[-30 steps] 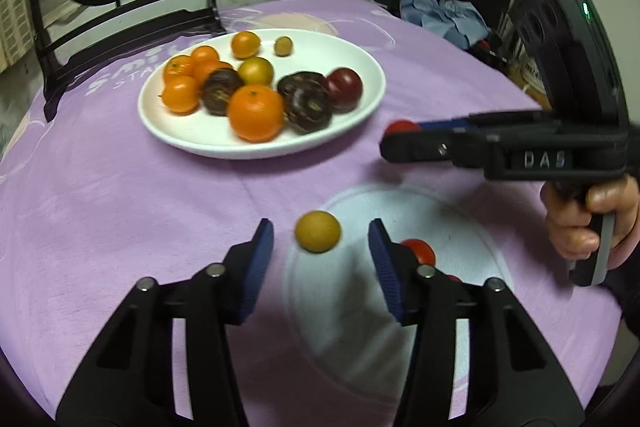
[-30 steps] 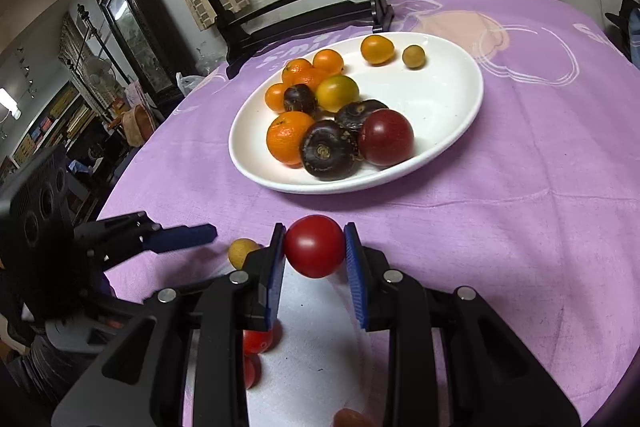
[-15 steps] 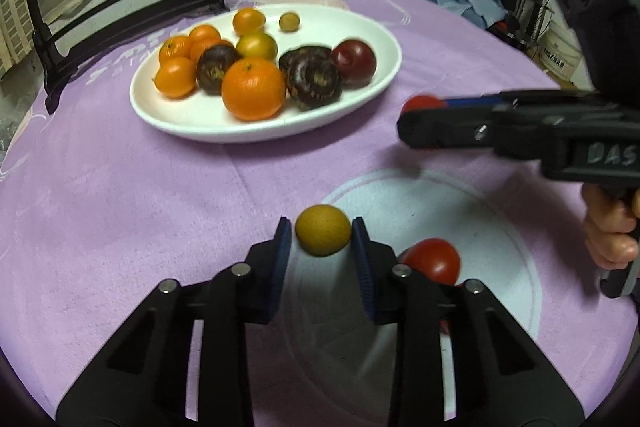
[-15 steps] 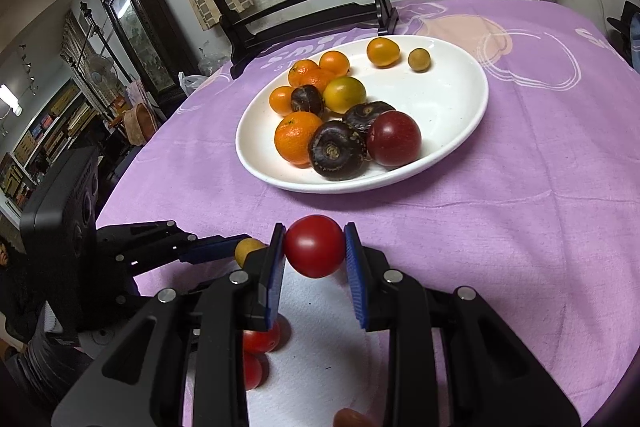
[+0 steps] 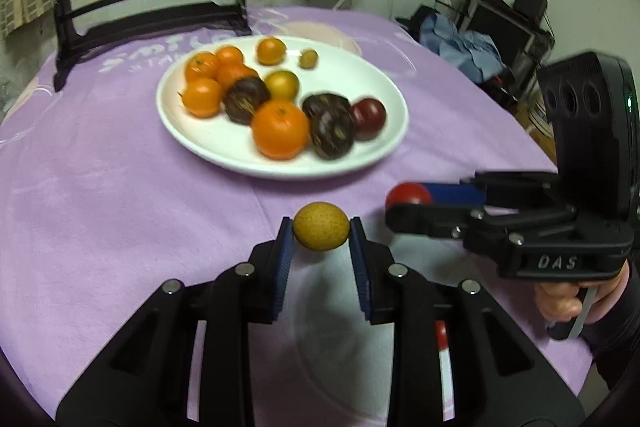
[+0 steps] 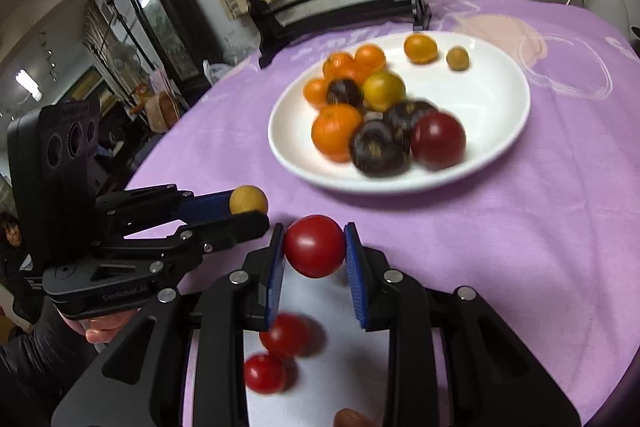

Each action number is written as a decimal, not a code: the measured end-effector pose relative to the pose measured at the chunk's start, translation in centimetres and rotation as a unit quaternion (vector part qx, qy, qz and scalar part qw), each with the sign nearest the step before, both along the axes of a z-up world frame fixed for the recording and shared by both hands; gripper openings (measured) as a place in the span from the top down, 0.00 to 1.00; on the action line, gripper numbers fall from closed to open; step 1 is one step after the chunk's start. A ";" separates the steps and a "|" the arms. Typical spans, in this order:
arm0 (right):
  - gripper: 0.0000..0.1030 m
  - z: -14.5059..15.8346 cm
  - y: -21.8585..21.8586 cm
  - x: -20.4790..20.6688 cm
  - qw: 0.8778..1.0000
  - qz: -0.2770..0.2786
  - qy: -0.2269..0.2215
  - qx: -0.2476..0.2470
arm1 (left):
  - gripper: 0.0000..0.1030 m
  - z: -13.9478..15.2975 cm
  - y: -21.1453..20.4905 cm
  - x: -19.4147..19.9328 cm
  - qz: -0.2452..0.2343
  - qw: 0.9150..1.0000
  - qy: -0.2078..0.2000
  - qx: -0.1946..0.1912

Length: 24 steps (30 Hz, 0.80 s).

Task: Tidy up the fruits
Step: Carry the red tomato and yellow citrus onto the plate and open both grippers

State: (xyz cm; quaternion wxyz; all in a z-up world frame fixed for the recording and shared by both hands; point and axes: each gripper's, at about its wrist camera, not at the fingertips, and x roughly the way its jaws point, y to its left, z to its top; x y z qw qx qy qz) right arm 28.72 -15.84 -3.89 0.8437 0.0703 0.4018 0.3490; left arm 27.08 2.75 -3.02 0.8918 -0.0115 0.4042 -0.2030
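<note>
My left gripper (image 5: 320, 231) is shut on a small yellow-brown fruit (image 5: 320, 231) and holds it above the purple cloth, in front of the white plate (image 5: 372, 75). My right gripper (image 6: 314, 246) is shut on a red tomato (image 6: 314, 245), also lifted, to the right of the left one. The plate (image 6: 496, 99) holds several oranges, dark round fruits, a dark red tomato (image 6: 438, 141) and a small yellow-brown fruit (image 6: 457, 58). The right gripper also shows in the left wrist view (image 5: 408, 201), and the left gripper in the right wrist view (image 6: 248, 205).
Two red tomatoes (image 6: 285, 335) (image 6: 265, 373) lie on the pale round patch of the cloth under the right gripper. A brown fruit (image 6: 352, 418) peeks in at the bottom edge. A dark wooden chair (image 5: 152, 7) stands behind the table. Clutter sits at the far right (image 5: 472, 47).
My left gripper closed on the yellow-brown fruit and lifted it off the cloth toward the plate. My right gripper kept hold of the tomato and moved alongside.
</note>
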 end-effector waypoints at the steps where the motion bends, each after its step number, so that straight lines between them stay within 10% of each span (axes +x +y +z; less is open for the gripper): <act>1: 0.71 0.3 0.0 0.2 1.000 -0.006 -0.007 0.002 | 0.72 0.3 0.1 0.3 0.011 1.000 -0.009 0.006; 24: 0.70 0.5 -1.2 10.5 0.988 -0.136 -0.067 -0.014 | 0.72 0.9 1.7 11.1 0.138 0.990 -0.033 0.021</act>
